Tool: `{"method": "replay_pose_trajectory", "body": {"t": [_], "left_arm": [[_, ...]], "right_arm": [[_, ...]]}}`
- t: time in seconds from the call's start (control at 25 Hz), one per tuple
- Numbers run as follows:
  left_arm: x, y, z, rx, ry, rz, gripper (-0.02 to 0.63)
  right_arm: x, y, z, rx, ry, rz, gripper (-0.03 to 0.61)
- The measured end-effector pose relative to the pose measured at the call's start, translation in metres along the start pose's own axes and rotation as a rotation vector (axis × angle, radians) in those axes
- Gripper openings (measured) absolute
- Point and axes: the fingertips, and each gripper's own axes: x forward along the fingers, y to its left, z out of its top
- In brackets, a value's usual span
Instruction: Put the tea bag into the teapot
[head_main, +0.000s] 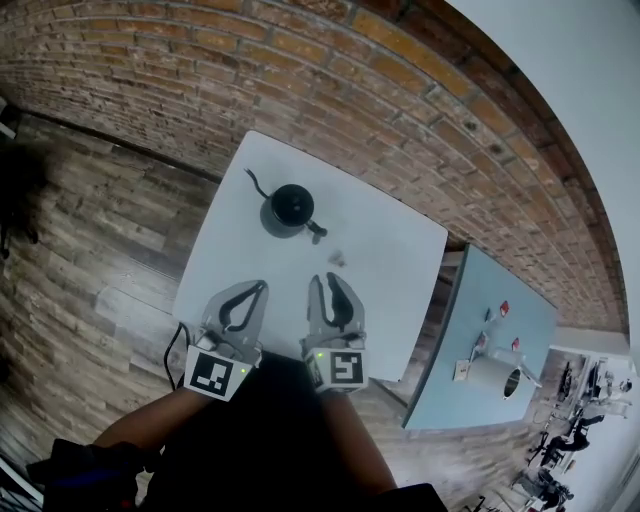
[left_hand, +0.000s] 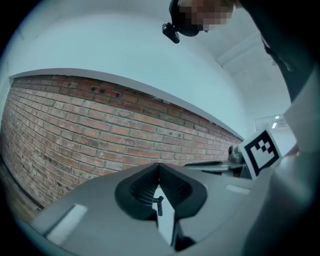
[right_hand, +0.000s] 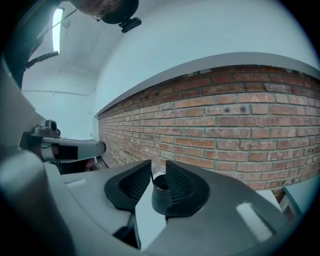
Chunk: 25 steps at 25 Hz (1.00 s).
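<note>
Near table edge: left gripper (head_main: 258, 290) pinched together, empty; right gripper (head_main: 326, 283) jaws parted, nothing gripped. Just ahead of right gripper: tea bag (head_main: 337, 258) lying on white table (head_main: 400, 245) (long axis too small to read). Right hand judged nearer. Farther, left of bag: teapot (head_main: 288, 212)

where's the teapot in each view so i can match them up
Head view: teapot upper centre, on the white table.
Left gripper view: only a dark sliver in the jaw gap; cannot tell if it is the pot.
Right gripper view: low centre, seen between the jaws.
Shared landmark: the brick wall.
</note>
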Motion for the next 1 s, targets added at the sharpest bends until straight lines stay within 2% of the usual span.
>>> {"method": "replay_pose_trajectory", "body": {"t": [0.08,0.32,0.52,0.68,1.0], "left_arm": [[-0.001,0.002,0.0,-0.004,0.003,0.019,-0.002],[0.002,0.004,-0.003,0.023,0.014,0.041,-0.002],[0.003,0.011,-0.002,0.0,0.013,0.066,-0.002],[0.005,0.016,-0.007,0.013,0.036,0.074,-0.002],[0.007,0.034,-0.009,0.012,0.057,0.123,-0.002]], "right_arm": [[0.01,0.0,-0.011,-0.002,0.027,0.028,0.129],[0.035,-0.003,-0.013,-0.033,0.046,0.061,0.118],[0.051,-0.001,-0.026,-0.026,0.076,0.082,0.114],[0.065,-0.005,-0.04,-0.023,0.109,0.099,0.112],[0.098,-0.007,-0.043,-0.009,0.139,0.133,0.112]]}}
